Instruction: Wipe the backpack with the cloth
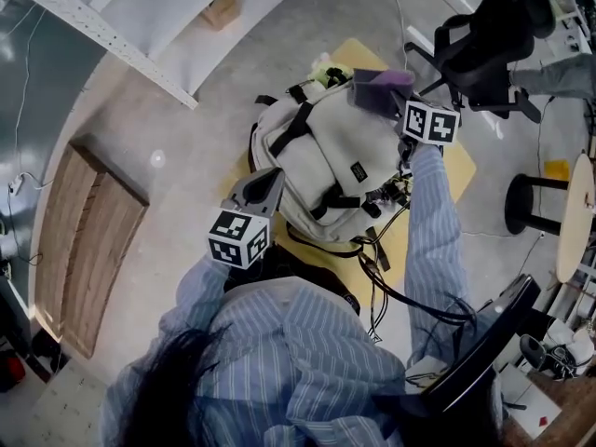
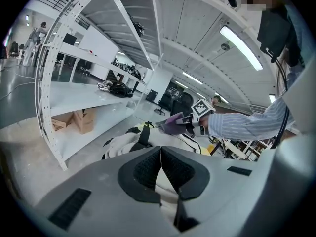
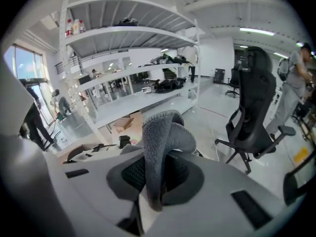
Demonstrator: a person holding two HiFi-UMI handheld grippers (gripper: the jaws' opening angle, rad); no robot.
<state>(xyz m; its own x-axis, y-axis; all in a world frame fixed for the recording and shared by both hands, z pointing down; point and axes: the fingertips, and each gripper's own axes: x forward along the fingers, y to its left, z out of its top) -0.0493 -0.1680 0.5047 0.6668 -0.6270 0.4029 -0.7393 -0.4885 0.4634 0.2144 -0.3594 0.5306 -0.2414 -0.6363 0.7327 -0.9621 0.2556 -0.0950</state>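
A cream backpack [image 1: 326, 152] with black straps lies on a yellow tabletop [image 1: 461, 170]. My left gripper [image 1: 268, 182] rests at the backpack's near-left corner. Its pads [image 2: 148, 169] meet in a thin line, shut, and cream fabric shows in the gap below them. My right gripper [image 1: 389, 99] hovers over the far right of the backpack, shut on a grey-purple cloth [image 1: 382, 84]. In the right gripper view the cloth [image 3: 163, 137] loops up out of the jaws of the right gripper [image 3: 159, 174]. The left gripper view shows the cloth [image 2: 174, 124] above the backpack [image 2: 123, 144].
A black office chair [image 1: 494, 35] and a black stool [image 1: 526, 203] stand to the right of the table. White shelving [image 1: 140, 26] runs along the far left, with a wooden board [image 1: 84, 240] on the floor. Black cables [image 1: 391, 287] trail from the backpack's near side.
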